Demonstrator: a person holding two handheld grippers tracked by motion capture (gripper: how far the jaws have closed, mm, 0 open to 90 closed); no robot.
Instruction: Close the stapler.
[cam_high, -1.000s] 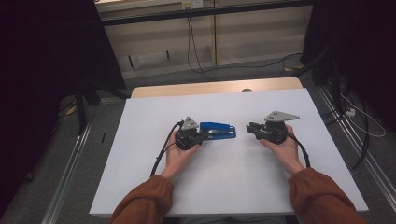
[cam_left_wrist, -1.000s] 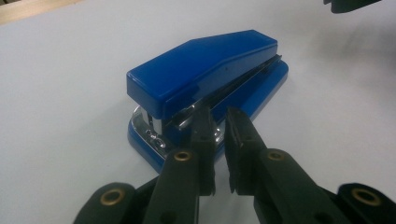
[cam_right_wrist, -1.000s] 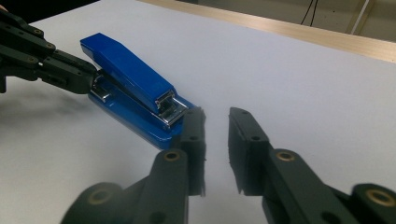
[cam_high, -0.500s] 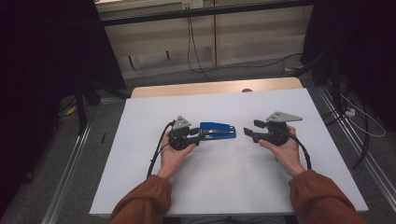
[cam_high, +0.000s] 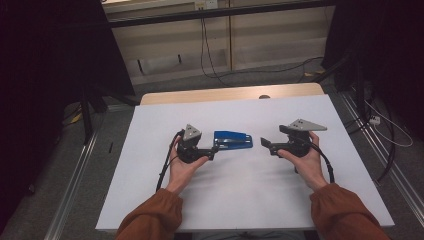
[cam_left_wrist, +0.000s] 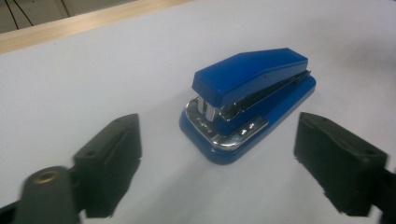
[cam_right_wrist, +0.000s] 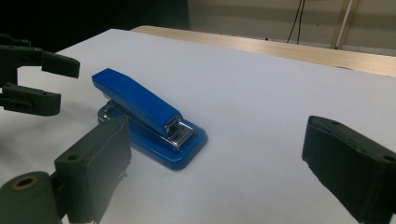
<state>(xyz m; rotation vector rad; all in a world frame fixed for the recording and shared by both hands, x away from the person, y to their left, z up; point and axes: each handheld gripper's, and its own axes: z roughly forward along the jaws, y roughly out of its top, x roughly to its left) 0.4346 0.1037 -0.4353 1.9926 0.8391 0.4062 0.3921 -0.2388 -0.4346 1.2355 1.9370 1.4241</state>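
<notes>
A blue stapler lies flat on the white table top, between my two grippers. My left gripper is held just left of it and points at its hinge end. In the left gripper view the stapler lies a little beyond the left gripper, whose jaws have just been opening and hold nothing. My right gripper faces the stapler's front end from the right, a short gap away. Its own view shows the right gripper also just opened and empty, with the stapler ahead and the left gripper beyond.
A wooden strip runs along the table's far edge. Cables hang and trail on the floor behind the table, and more cables lie at its right. Dark curtains stand on both sides. Metal rails flank the table.
Both grippers' jaws have opened from nearly shut to wide. Both hands have stayed almost where they were, on either side of the stapler, which has not moved.
</notes>
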